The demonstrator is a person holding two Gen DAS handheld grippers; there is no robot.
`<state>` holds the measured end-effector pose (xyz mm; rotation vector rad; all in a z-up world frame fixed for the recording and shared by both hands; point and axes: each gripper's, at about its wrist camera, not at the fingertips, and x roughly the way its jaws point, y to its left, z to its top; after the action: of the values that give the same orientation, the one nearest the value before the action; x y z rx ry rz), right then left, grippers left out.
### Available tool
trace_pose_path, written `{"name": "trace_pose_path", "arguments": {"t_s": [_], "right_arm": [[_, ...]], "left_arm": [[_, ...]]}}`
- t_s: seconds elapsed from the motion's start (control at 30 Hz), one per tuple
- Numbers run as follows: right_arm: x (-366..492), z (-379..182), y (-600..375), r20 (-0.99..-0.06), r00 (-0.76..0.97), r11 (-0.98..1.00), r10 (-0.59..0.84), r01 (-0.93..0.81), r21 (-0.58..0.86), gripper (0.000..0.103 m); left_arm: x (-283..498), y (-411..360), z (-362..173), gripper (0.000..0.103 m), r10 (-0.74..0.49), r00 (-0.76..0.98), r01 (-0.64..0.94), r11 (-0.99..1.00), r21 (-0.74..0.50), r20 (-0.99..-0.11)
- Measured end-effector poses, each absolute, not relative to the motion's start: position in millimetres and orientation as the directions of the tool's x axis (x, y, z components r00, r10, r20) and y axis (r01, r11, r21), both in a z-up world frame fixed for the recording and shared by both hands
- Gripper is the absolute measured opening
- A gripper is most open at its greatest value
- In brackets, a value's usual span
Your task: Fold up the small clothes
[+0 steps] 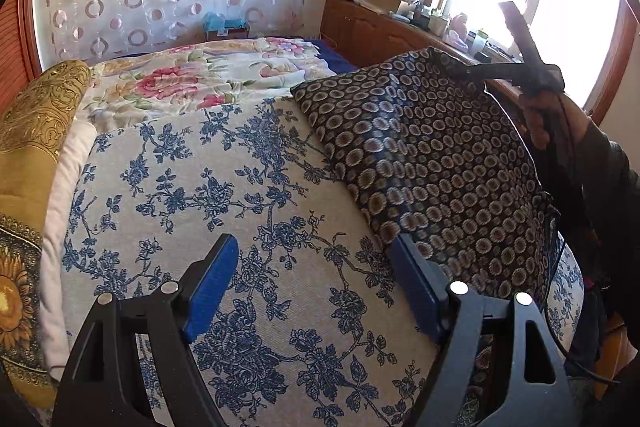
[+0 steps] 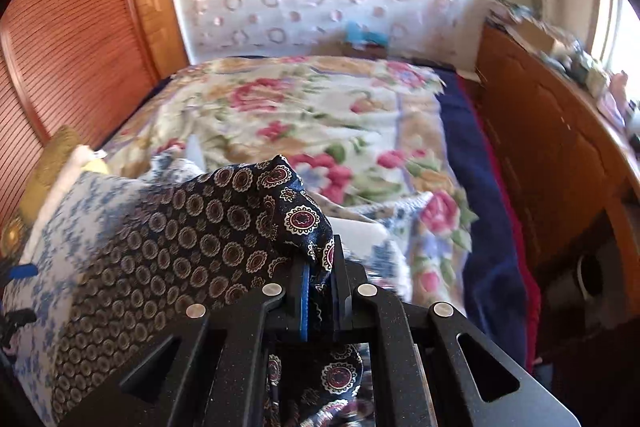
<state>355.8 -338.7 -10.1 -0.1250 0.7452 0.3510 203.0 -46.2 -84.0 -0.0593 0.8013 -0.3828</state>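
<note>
A dark navy cloth with ringed medallions lies on the blue-flowered cover, its right side pulled up off the cover. My right gripper, held by a hand, pinches that raised far corner. In the right wrist view the right gripper is shut on a bunched corner of the cloth, which drapes away to the left. My left gripper hovers open over the cover with nothing between its blue pads. Its right pad is beside the cloth's near edge.
A pink-flowered blanket covers the bed beyond. A yellow sunflower cloth and a white pad lie at the left. A cluttered wooden cabinet runs along the right under a bright window. A slatted wooden door stands at the left.
</note>
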Motion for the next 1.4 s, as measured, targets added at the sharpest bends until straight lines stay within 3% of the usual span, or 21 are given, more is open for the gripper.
{"name": "trace_pose_path", "arguments": {"t_s": [0.07,0.13,0.17,0.57,1.0,1.07,1.17,1.2,1.4], "right_arm": [[361,-7,-333,-0.691,0.680,0.941,0.245,-0.338,0.001,0.017],[363,-4,-332,-0.684,0.697,0.952,0.215,-0.306,-0.013,0.041],[360,-2,-331,-0.679,0.700,0.952,0.219,-0.306,-0.008,0.044],[235,-6,-350,-0.643,0.716,0.923,0.272,-0.382,-0.034,0.044],[123,-59,-380,-0.701,0.657,0.917,0.277,-0.398,-0.010,0.044],[118,-66,-380,-0.710,0.640,0.910,0.295,-0.415,0.005,0.040],[116,-72,-382,-0.716,0.629,0.901,0.302,-0.434,-0.001,0.008],[113,-73,-387,-0.710,0.635,0.900,0.306,-0.437,-0.003,0.004],[90,-51,-405,-0.629,0.724,0.923,0.283,-0.384,-0.027,0.003]], "left_arm": [[204,-47,-85,0.079,-0.355,0.628,0.310,0.930,-0.196,-0.692],[203,-48,-84,0.079,-0.356,0.627,0.311,0.930,-0.197,-0.693],[203,-49,-84,0.079,-0.357,0.626,0.310,0.930,-0.198,-0.693],[187,-59,-75,0.079,-0.351,0.668,0.300,0.934,-0.194,-0.656],[144,-80,-59,0.079,-0.335,0.712,0.299,0.940,-0.166,-0.617],[137,-82,-58,0.079,-0.340,0.717,0.302,0.938,-0.169,-0.609],[131,-83,-60,0.079,-0.349,0.716,0.301,0.936,-0.185,-0.605],[129,-83,-61,0.079,-0.349,0.713,0.297,0.936,-0.188,-0.608],[131,-87,-70,0.079,-0.349,0.688,0.293,0.936,-0.196,-0.637]]}}
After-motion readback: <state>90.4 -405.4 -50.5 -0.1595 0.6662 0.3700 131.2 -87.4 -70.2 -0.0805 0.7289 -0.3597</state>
